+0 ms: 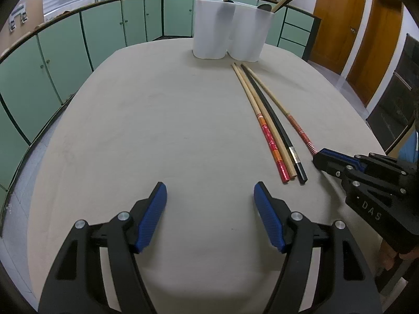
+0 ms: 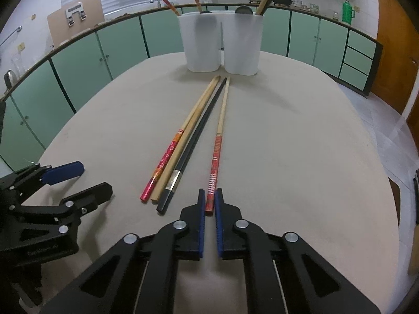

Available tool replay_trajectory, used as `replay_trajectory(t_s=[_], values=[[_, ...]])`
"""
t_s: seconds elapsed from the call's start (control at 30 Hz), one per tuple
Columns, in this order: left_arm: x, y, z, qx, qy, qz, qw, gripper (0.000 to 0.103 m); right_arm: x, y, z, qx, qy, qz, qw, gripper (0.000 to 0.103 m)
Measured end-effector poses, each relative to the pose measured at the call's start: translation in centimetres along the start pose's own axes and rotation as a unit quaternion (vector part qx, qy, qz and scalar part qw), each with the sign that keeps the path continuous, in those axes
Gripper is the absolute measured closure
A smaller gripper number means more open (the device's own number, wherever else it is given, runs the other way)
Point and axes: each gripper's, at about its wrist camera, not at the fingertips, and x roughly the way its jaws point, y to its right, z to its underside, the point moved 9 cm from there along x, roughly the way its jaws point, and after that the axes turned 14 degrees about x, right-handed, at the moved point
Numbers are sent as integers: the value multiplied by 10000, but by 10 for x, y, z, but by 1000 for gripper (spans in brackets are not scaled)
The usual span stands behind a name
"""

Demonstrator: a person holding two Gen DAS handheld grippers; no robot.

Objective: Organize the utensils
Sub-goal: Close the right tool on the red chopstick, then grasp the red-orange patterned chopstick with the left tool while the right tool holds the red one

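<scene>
Broadly, a pale matte table (image 2: 301,157) with rounded edges fills the room's middle; wide bare surface on both flanks and toward the near edge. At its far end stand two white plastic holders (image 2: 221,44), touching, smooth-walled, each with utensils upright inside. Four chopsticks lie before them, long axes running from the holders toward the near edge, thin tips pointing at the holders. Three lie tight together: a pink-handled chopstick (image 2: 167,157), a plain wooden chopstick (image 2: 183,144), a black chopstick (image 2: 199,130) with a silver band. Just apart to the right, a red-banded chopstick (image 2: 218,141), bamboo shaft, striped handle. Right gripper (image 2: 209,206): ribbed blue pads closed onto that handle's butt end. Left gripper (image 1: 209,201): jaws wide, nothing between, over bare table left of the sticks.
</scene>
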Motion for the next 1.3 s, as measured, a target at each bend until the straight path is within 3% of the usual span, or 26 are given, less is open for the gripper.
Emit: replay_trajectory(t_s=[0.27,0.47,0.83,1.03,1.23,1.3], values=[[3,28,-9,145,49,278,9995,35,-10,31,2,316,70,226,9992,97],[14,44,-16,395,4,187,9990,36,-13,41,3,395,98,226,9989,97],[13,17,-10,192,-85,-198,9996,34,-12,44,1,458,99,137,9988,97],[8,15,-10,68,-18,-101,9999,36,-14,43,3,472,86,41,9988,96],[13,23,-15,182,7,-83,9998,51,-13,41,4,436,66,43,9990,96],[13,26,-17,224,25,-55,9997,67,-12,39,3,400,56,71,9992,96]])
